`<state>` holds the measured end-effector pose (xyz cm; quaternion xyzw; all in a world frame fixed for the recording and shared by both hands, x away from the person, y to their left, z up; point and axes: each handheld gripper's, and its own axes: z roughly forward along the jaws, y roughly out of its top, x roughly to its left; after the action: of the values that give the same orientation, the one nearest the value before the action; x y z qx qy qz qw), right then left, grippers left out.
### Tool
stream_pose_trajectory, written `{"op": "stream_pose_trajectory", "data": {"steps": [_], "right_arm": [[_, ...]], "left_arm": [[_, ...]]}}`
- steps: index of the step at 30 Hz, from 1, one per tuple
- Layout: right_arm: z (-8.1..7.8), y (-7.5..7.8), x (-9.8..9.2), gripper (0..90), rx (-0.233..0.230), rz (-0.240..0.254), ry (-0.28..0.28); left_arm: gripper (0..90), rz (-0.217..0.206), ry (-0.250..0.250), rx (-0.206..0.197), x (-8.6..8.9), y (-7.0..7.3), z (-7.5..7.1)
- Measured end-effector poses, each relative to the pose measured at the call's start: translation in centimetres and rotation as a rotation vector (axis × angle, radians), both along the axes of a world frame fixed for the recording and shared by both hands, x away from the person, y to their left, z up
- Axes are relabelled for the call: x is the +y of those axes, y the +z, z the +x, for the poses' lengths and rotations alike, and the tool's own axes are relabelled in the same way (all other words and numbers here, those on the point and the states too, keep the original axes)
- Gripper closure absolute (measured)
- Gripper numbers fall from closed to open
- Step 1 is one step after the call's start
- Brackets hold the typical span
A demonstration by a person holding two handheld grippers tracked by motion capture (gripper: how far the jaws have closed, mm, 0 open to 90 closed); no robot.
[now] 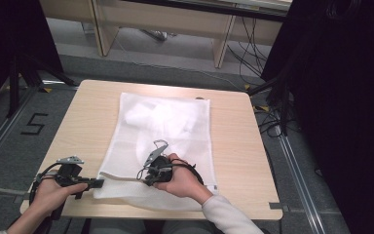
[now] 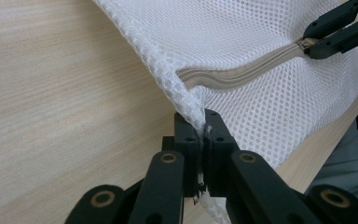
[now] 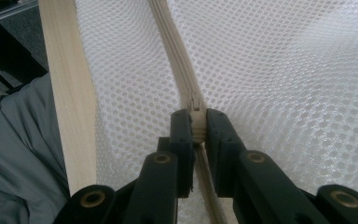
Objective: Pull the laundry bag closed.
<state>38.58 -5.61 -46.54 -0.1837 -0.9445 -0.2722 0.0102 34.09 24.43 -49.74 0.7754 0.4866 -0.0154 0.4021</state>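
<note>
Because the white mesh laundry bag (image 1: pixel 168 141) is thin, limp netting, it will likely weigh next to nothing, fold and bunch at any tug, and slide easily on the smooth pale wood-grain table (image 1: pixel 83 112) unless one end is anchored. It lies flat across the middle of the table, its near edge at the person's side, with a soft white bulge inside near the far end whose contents cannot be made out. The left gripper (image 2: pixel 200 135) is clamped tight on the bag's corner, where the honeycomb netting gathers into a thick seam, a sound place to hold since the doubled edge should not tear or slip. The right gripper (image 3: pixel 196 128) is closed on the small beige zipper slider (image 3: pixel 196 105), which sits on the beige zipper (image 2: pixel 242 74), a stiffer ribbed band running along the near side of the bag. That little slider is hard and narrow and looks easy to lose from between the jaws, so a firm squarely centred pinch is wise. With the corner held, the zipper line stays taut enough for the slider to travel. Grey fabric of the person's clothing (image 3: pixel 18 154) shows beyond the table edge.
</note>
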Motion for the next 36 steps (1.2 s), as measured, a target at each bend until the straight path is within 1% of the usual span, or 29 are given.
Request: {"op": "stream_pose_trajectory", "data": {"steps": [4, 10, 11, 13, 15, 16, 17, 18, 19, 20, 25, 27, 29, 30, 34, 36], "right_arm": [[0.2, 0.0, -0.3, 82.4, -0.025, 0.007, 0.018], [0.1, 0.1, -0.5, 82.5, -0.02, 0.006, 0.01], [0.1, 0.0, -0.5, 82.5, -0.025, 0.013, 0.012], [0.1, 0.2, -0.6, 82.5, -0.019, 0.012, 0.012], [0.1, 0.2, -0.6, 82.5, -0.018, 0.011, 0.013], [0.1, 0.2, -0.7, 82.5, -0.021, 0.004, 0.014], [0.2, 0.2, -0.9, 82.5, -0.016, 0.008, 0.001], [0.2, 0.2, -0.9, 82.5, -0.016, 0.008, 0.001], [0.2, 0.2, -1.0, 82.5, -0.013, 0.005, 0.002], [0.2, 0.1, -1.0, 82.5, -0.017, 0.012, 0.007], [0.1, 0.3, -1.1, 82.5, -0.015, 0.008, 0.009], [0.2, 0.3, -1.1, 82.5, -0.019, 0.014, 0.013], [0.1, 0.4, -1.2, 82.5, -0.012, 0.01, 0.009], [0.1, 0.4, -1.2, 82.5, -0.014, 0.013, 0.008], [0.1, 0.4, -1.2, 82.6, -0.007, 0.009, 0.008], [0.1, 0.4, -1.3, 82.5, -0.011, 0.01, 0.011]], "left_arm": [[85.7, 0.001, -0.001, 0.0, 0.0, 0.0, 0.0], [85.7, 0.0, -0.001, -0.002, -0.1, 0.0, 0.0], [85.7, -0.001, -0.001, -0.002, -0.1, 0.0, 0.0], [85.7, -0.002, -0.001, -0.001, -0.1, 0.0, 0.0], [85.7, 0.005, 0.001, -0.001, -0.1, -0.1, 0.0], [85.7, -0.009, 0.015, -0.012, -0.2, -0.2, -0.1], [85.7, -0.012, 0.018, -0.015, -0.2, -0.2, -0.1], [85.7, -0.004, 0.012, -0.014, -0.2, -0.2, -0.1], [85.7, 0.0, 0.0, -0.001, -0.1, -0.1, 0.0], [85.8, -0.002, -0.001, 0.0, -0.1, -0.1, 0.0], [85.7, -0.003, -0.001, 0.001, -0.1, -0.1, 0.0], [85.7, -0.004, -0.002, 0.001, -0.1, -0.1, 0.0], [85.7, -0.016, 0.013, -0.014, -0.2, -0.2, -0.1], [85.7, -0.004, 0.005, -0.003, -0.2, -0.1, 0.0], [85.7, -0.009, -0.003, 0.001, -0.1, -0.1, 0.0], [85.8, -0.009, -0.004, 0.002, -0.1, -0.1, 0.0]]}}
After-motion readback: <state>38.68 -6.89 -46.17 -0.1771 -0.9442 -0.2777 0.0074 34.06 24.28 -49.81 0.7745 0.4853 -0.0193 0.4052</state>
